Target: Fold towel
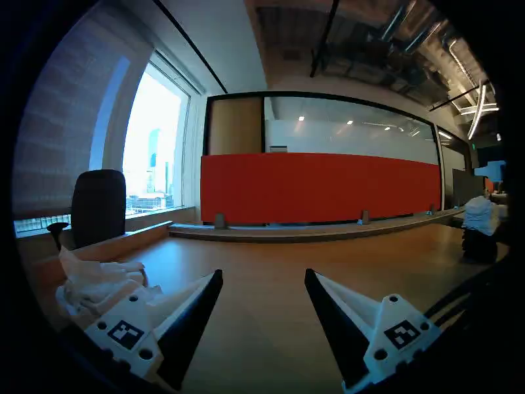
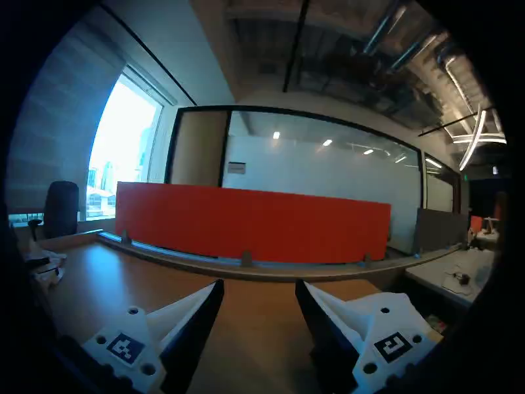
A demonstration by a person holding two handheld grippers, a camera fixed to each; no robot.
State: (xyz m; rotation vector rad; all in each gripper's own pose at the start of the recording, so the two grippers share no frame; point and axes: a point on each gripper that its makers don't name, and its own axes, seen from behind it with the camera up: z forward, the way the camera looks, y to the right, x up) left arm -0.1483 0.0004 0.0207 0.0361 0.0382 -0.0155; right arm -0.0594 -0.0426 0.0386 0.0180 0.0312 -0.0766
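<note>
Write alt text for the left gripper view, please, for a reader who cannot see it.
The left claw is open and empty above a wooden table, with a crumpled white towel lying at the left, next to one finger. Behind stand a red partition, a black office chair and a bright window.

Your left tool (image 1: 262,274) and right tool (image 2: 259,284) are white with black inner faces, and each finger carries a black-and-white square marker. Your table (image 1: 275,256) is warm orange-brown wood, and the crumpled towel (image 1: 98,282) is white. The divider panel (image 1: 315,187) is bright red and the office chair (image 1: 98,207) black.
</note>
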